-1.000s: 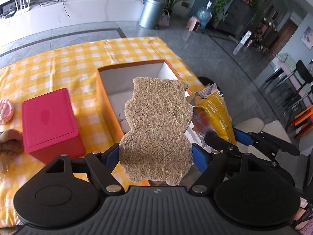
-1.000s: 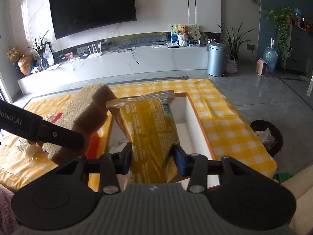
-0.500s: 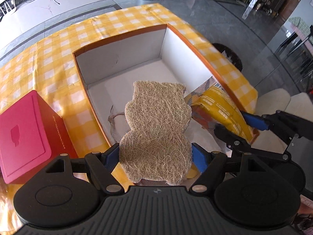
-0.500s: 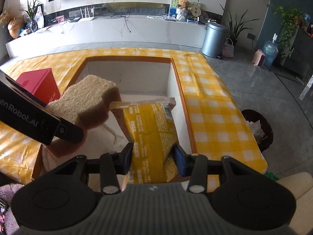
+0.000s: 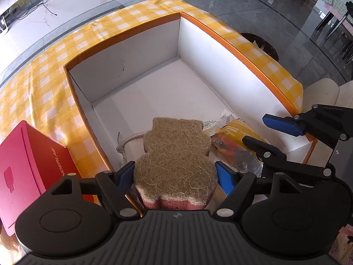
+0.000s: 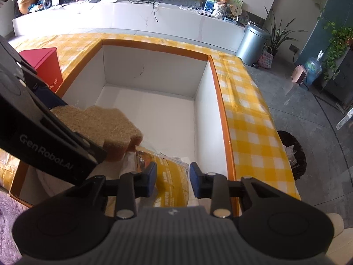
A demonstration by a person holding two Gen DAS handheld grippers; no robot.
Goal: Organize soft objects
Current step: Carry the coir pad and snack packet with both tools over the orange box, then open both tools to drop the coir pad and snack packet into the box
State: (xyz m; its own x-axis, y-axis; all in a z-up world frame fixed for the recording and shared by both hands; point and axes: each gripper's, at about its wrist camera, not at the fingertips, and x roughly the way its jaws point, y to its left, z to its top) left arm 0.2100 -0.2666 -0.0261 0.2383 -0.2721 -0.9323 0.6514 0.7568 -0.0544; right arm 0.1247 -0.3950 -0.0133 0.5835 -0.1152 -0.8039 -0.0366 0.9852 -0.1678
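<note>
A bear-shaped brown fibre sponge with a red underside [image 5: 175, 165] is clamped between the wide-set pads of the left gripper [image 5: 175, 176], low inside the orange-rimmed white cardboard box [image 5: 220, 28]. Beside it, a yellow foil snack bag [image 6: 174, 181] is pinched by the closing right gripper [image 6: 173, 180].

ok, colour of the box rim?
Orange rim on the box, white inside; clearest in the left wrist view.
</note>
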